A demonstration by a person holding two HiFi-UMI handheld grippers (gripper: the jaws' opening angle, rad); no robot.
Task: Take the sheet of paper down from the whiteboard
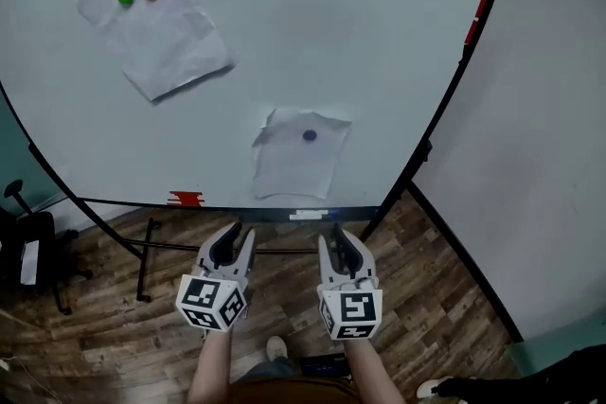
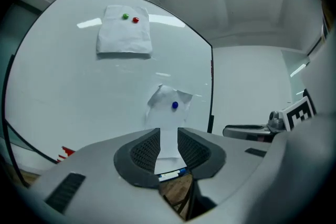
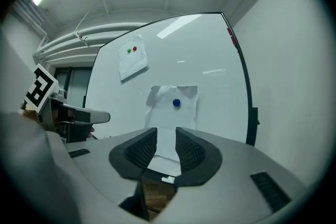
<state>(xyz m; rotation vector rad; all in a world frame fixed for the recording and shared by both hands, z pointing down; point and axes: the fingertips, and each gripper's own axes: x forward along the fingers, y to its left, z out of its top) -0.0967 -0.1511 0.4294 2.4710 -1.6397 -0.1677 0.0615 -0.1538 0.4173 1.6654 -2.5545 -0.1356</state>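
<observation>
While a blue magnet (image 1: 310, 135) pins the paper (image 1: 301, 161) to the whiteboard (image 1: 379, 33), the left gripper (image 1: 239, 237) and right gripper (image 1: 333, 237) hover nearby, jaws parted, empty.

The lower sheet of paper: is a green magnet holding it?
No, one blue magnet pins the lower sheet to the whiteboard.

No legible text or labels anywhere

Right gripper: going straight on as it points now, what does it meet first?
Probably the lower sheet of paper, just below its blue magnet: it fills the gap between the open tongs of the right gripper. Nothing shows in between, but depth is unclear.
</observation>
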